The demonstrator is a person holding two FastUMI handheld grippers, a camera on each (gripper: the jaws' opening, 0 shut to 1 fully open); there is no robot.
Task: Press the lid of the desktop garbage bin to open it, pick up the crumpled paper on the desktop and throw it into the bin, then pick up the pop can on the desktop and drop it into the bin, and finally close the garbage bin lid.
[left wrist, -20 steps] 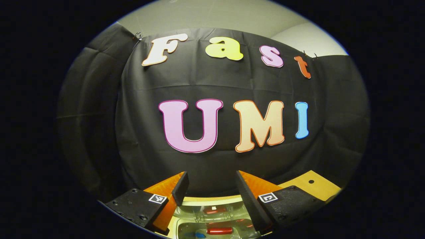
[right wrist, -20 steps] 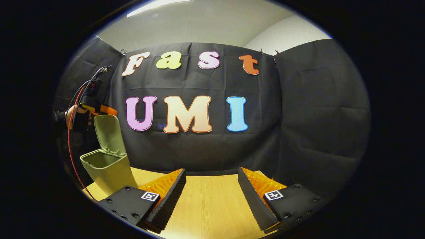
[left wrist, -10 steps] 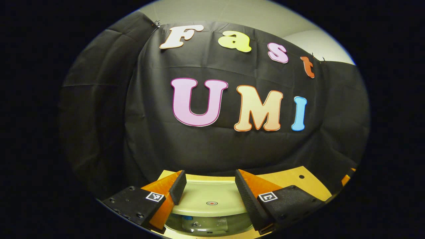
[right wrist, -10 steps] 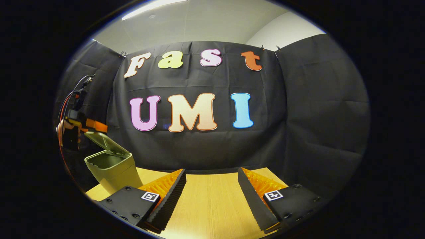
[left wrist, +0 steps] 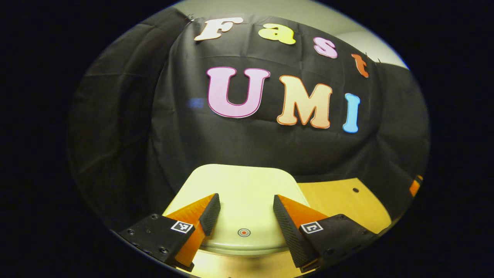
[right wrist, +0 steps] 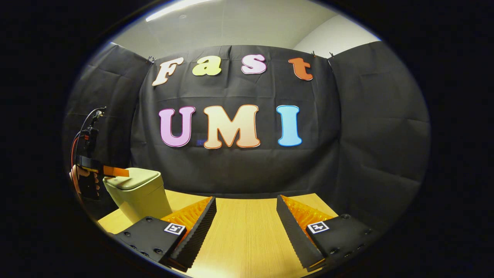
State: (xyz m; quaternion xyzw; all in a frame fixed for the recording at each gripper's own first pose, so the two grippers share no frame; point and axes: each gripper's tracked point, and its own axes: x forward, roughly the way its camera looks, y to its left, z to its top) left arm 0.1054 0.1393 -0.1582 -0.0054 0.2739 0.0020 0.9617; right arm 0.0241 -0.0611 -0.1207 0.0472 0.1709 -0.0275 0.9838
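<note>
On the wooden table (right wrist: pixel 239 231) stands one bin (right wrist: pixel 141 195), lid (left wrist: pixel 247 193) closed, under the empty, spread left gripper (left wrist: pixel 243 206); right gripper (right wrist: pixel 246 210) also wide, empty.

The near edge of the bin lid (left wrist: pixel 243 185) is being hidden behind the left gripper (left wrist: pixel 243 206). Whether its fingers are being pressed onto the lid cannot be told. The bin's (right wrist: pixel 141 197) base is being covered by the right gripper (right wrist: pixel 246 216).

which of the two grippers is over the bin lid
The left gripper: its open fingers straddle the closed lid of the bin. The right gripper is also open, but over bare table, off to the bin's side.
</note>
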